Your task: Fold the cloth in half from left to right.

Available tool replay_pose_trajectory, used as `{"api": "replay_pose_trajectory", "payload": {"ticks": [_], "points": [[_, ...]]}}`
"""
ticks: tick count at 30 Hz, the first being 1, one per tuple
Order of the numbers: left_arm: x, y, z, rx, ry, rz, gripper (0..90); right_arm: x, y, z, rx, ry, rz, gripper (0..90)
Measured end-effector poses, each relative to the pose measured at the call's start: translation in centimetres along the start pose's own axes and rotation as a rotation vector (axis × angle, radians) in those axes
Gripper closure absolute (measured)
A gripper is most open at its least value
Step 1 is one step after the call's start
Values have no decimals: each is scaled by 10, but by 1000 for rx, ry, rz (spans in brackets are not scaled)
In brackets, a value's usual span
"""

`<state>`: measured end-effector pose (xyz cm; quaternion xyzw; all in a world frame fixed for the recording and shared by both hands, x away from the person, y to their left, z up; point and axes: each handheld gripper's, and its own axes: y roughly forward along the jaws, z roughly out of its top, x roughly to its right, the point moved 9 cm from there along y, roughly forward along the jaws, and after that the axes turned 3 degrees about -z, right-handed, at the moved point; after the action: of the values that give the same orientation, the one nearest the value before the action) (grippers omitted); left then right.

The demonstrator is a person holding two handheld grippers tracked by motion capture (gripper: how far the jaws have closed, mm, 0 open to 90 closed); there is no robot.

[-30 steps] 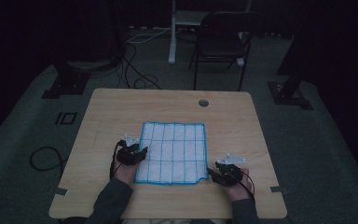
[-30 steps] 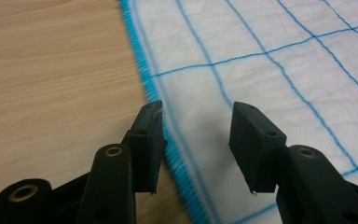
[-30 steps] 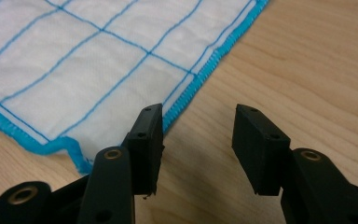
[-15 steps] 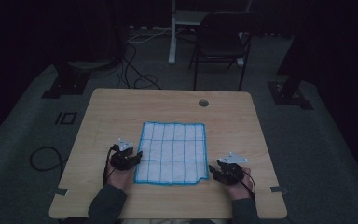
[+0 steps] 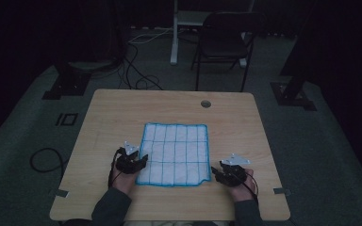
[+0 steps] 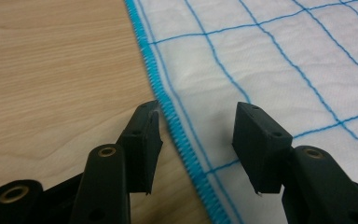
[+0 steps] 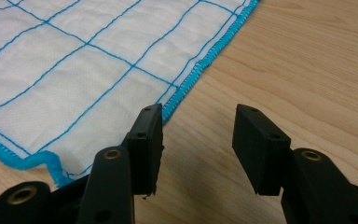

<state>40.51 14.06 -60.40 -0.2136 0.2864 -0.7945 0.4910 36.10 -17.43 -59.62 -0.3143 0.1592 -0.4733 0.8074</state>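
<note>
A dim room with a grey floor (image 5: 23, 141) surrounds a light wooden table (image 5: 122, 108) seen from above. Behind the table stand a dark folding chair (image 5: 224, 44) and a white post (image 5: 174, 33), with black cables (image 5: 136, 70) looped on the floor nearby. Near the table's far edge is a small round hole (image 5: 206, 103).

A white cloth (image 5: 174, 153) with a blue grid and a bright blue stitched border lies flat on the near half of the table, roughly centred between the person's two hands. It is spread open, its long sides running away from the person.

The person's forearms in dark sleeves (image 5: 111, 209) enter from the bottom edge. The left tongs (image 5: 143, 159) sit at the cloth's left edge, close to its near left corner. In the left gripper view, the left tongs (image 6: 198, 126) straddle the blue border: one jaw over bare wood, the other over the white fabric, with the stitched edge running between them. The jaws have just been opening and now stand spread apart, released, pressing on nothing.

The right tongs (image 5: 214, 172) rest just beside the cloth's near right corner. In the right gripper view, the right tongs (image 7: 198, 128) are also spread apart and empty; one jaw is at the cloth's blue border, the other over bare wood, with only table between them.
</note>
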Motion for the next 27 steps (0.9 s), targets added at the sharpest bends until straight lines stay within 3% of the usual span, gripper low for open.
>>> {"api": "replay_pose_trajectory", "payload": {"ticks": [4, 8, 13, 19, 27], "points": [[0, 3, 3, -2, -8, 18, 537, 0, 0, 0, 1, -6, -2, 531], [-1, 4, 4, -3, -16, 36, 555, 2, 1, 2, 11, -20, -35, 537], [1, 5, 5, -4, -25, 36, 605, 1, 3, 7, 31, -25, -37, 543], [4, 6, 6, 7, -62, -4, 787, 1, 6, 13, 57, -29, -45, 544], [-3, 6, 6, 14, -134, -53, 859, 0, 13, 18, 69, 8, -5, 560]]}}
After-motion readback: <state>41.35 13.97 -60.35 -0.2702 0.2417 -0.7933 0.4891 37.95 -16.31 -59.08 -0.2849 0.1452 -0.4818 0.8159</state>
